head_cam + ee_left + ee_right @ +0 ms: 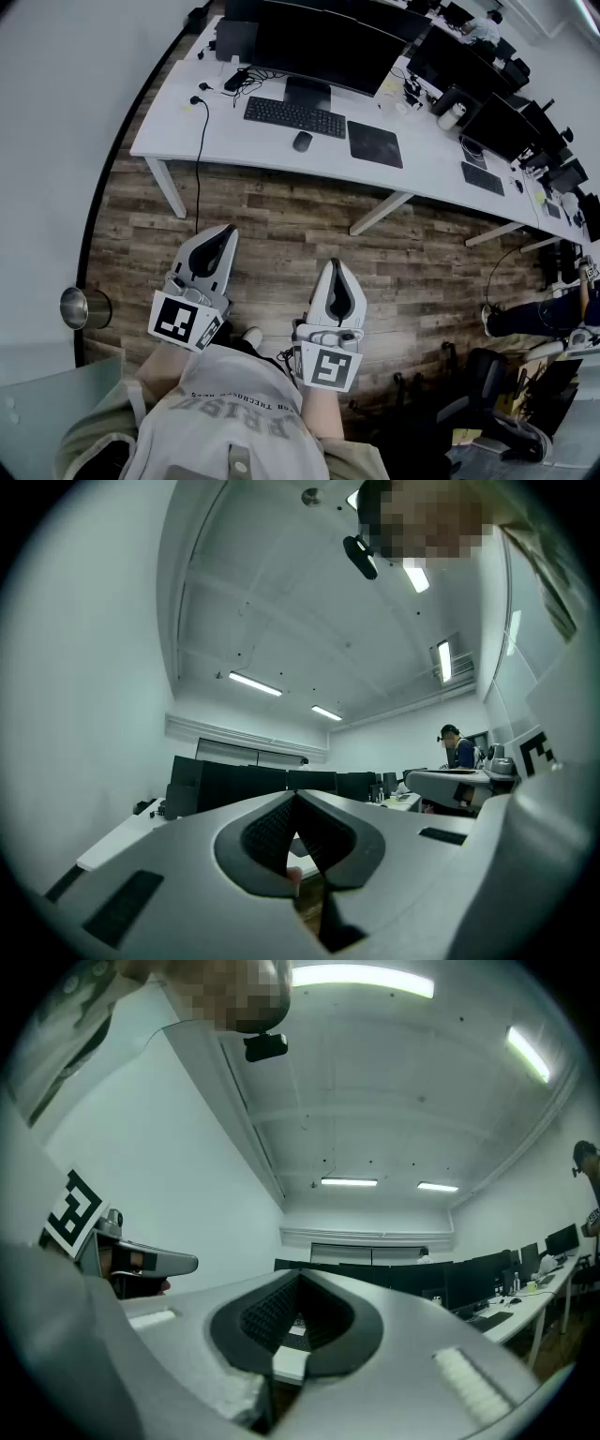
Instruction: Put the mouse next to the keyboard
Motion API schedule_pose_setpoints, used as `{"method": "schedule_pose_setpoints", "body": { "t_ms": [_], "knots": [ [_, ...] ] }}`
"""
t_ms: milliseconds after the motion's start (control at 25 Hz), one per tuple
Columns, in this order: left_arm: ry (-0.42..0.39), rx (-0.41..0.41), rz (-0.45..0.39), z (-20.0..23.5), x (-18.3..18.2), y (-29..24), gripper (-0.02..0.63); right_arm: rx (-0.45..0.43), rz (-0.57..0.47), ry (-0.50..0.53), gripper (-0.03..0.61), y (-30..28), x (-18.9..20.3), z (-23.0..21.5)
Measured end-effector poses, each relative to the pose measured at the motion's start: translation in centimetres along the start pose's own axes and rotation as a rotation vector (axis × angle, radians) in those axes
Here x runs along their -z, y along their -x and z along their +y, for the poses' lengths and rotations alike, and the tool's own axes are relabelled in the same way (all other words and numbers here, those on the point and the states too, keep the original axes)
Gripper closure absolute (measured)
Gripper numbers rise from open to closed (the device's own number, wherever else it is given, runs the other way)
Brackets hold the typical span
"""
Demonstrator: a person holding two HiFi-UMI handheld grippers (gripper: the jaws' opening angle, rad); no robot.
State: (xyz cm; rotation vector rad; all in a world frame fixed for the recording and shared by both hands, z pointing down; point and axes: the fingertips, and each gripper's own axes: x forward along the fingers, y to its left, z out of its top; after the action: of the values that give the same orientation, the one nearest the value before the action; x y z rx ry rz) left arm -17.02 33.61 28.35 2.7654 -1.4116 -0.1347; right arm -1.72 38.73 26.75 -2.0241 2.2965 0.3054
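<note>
Two empty grippers, jaws pressed together: left gripper (225, 234), right gripper (335, 269).
One mouse (302, 142) lies just right of one keyboard (294, 116), far; one metal cup (82, 307), near left, contents unclear.

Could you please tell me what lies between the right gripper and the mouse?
In the head view, only wood-plank floor and the front edge of the white desk separate the right gripper from the mouse.

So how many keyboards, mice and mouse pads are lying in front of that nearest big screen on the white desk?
Keyboard: 1
Mouse: 1
Mouse pad: 1
Total: 3
</note>
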Motion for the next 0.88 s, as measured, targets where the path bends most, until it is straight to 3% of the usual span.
{"method": "schedule_pose_setpoints", "body": {
  "t_ms": [680,880],
  "knots": [
    [-0.010,0.006,-0.001,-1.8,-0.1,-0.6,0.603,-0.003,-0.012,-0.006,0.578,0.8,-0.3,-1.4],
    [0.026,-0.030,0.012,-1.5,0.2,-0.8,0.601,-0.051,-0.038,-0.132,0.578,0.8,0.2,-2.3]
  ]
}}
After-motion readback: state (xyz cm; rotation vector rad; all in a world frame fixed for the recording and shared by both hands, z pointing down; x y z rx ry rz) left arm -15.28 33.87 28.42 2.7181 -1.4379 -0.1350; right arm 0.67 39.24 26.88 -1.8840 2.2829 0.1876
